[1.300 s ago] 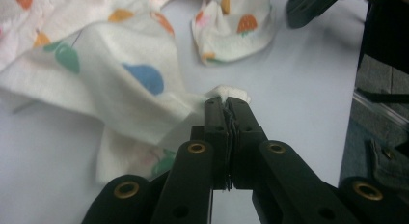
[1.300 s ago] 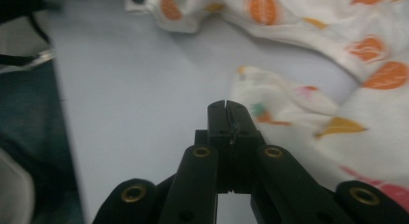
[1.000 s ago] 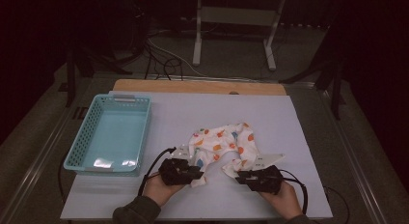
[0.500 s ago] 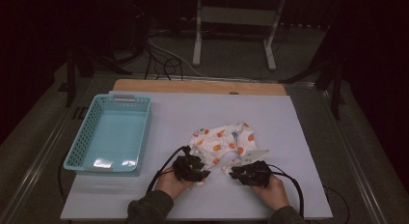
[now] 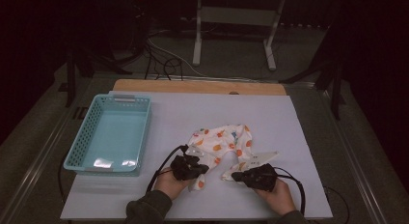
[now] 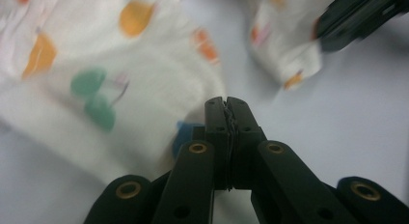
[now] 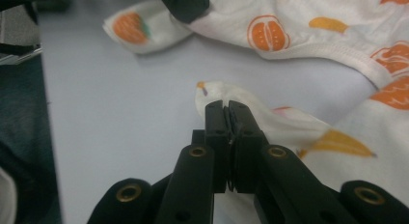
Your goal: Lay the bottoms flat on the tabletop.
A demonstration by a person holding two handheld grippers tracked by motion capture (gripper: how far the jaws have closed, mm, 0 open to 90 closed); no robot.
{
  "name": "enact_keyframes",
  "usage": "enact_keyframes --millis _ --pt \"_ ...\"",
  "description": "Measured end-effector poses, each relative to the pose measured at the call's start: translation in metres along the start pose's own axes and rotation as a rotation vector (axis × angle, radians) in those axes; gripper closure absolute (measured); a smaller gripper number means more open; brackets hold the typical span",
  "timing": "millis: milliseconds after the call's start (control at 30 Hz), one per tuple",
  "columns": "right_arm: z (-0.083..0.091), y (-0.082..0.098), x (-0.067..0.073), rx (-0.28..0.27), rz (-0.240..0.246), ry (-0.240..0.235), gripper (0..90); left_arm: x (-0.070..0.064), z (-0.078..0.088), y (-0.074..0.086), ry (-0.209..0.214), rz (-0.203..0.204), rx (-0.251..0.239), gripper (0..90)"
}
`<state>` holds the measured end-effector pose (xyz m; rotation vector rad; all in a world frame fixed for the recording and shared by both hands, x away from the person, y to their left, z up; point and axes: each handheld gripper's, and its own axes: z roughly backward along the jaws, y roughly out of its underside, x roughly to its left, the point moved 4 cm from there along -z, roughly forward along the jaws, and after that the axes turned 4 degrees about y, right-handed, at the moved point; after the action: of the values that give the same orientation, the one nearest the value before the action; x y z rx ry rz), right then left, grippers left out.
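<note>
A small white cotton garment printed with orange fruit and green dots [image 5: 222, 144] lies crumpled on the pale lilac sheet covering the counter [image 5: 299, 122], near the counter's front edge and a little right of centre. A flat white tag or card [image 5: 260, 158] sticks out from the garment's right side.

The left tool [image 5: 197, 172] sits at the garment's lower left corner, held in the person's left hand [image 5: 169, 183]. Its jaws have just been closing and now stand pressed together; in the left gripper view a thin fold of the white fabric [image 6: 144, 113] shows pinched in the seam between them, with the cloth bunched just to the left.

The right tool [image 5: 238, 176], held in the right hand [image 5: 277, 195], lies at the garment's lower right flap. Its jaws have likewise just been closing and are now clamped on a small peak of the cloth [image 7: 217, 91], which rises just above the tips in the right gripper view.

The two tools are near each other, with bare sheet between them.

A light turquoise perforated plastic basket [image 5: 77, 151] stands on the left part of the counter, well apart from the garment.
</note>
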<state>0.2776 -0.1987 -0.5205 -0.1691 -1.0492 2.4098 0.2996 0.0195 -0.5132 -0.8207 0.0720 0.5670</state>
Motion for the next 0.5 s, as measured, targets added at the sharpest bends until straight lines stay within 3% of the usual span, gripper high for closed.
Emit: enact_keyframes --millis 100,200,267,500 --pt "0.010 0.000 0.006 -0.012 0.001 -0.010 87.8 -0.008 0.011 -0.008 0.055 0.012 -0.055 89.4" --pt "0.016 0.000 0.011 -0.019 0.003 -0.022 87.8 -0.012 0.020 -0.015 0.084 0.010 -0.093 89.4" --pt "0.017 0.003 0.014 -0.005 0.016 -0.022 87.7 -0.009 0.022 -0.015 0.062 0.003 -0.082 89.4" --pt "0.009 0.011 0.014 0.021 0.003 -0.054 86.9 0.022 0.012 0.012 -0.027 0.070 -0.011 89.3"
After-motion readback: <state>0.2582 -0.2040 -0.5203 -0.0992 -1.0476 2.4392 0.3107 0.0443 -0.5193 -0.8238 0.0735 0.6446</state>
